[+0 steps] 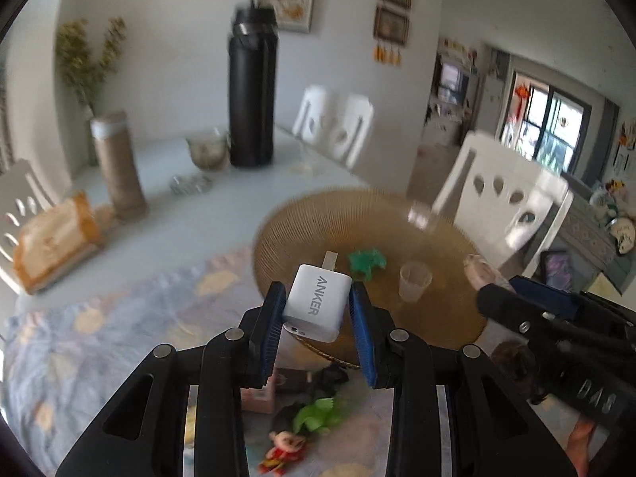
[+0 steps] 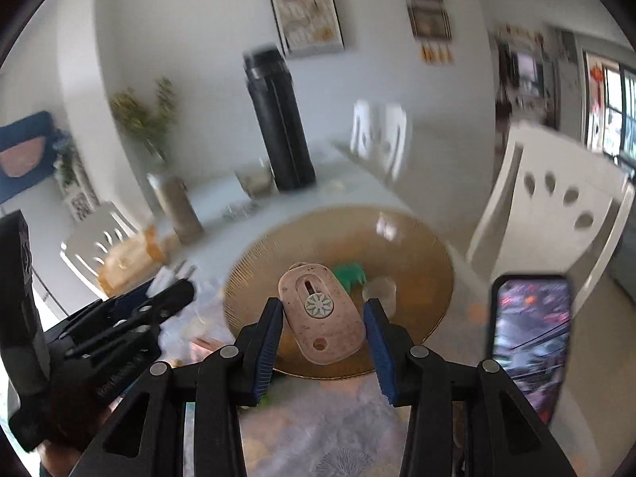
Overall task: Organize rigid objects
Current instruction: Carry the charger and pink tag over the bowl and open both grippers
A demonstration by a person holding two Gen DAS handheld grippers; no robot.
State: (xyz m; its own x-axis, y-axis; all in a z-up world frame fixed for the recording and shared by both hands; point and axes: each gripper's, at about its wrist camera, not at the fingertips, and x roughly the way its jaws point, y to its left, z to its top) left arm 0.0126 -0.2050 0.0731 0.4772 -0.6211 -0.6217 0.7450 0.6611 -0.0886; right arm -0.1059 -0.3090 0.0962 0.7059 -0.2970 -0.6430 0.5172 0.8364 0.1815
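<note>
On the left, a white Anker charger is pinched between the blue pads of the left gripper, held up off the desk with its prongs pointed away toward the woven round tray. It looks like it's being carried that way so it can be dropped in with the small stuff already collected there: a green toy and a little clear cup are seen sitting in the tray. Moving right, a speckled pinkish oval gadget with a flower-shaped dial is clamped by the fingers of the right gripper, also lifted and aimed at the same tray, so both items are probably meant for it. Below the left gripper, a green toy and a red figurine are still left on the patterned cloth, likely waiting their turn. A phone is mounted at the far right of the right wrist view. The desk is pale and glossy, with a tall black flask, a beige tumbler, a glass jug and a bag of bread farther back. White chairs, framed pictures and a bright window are seen around the room, all a bit blurred.
</note>
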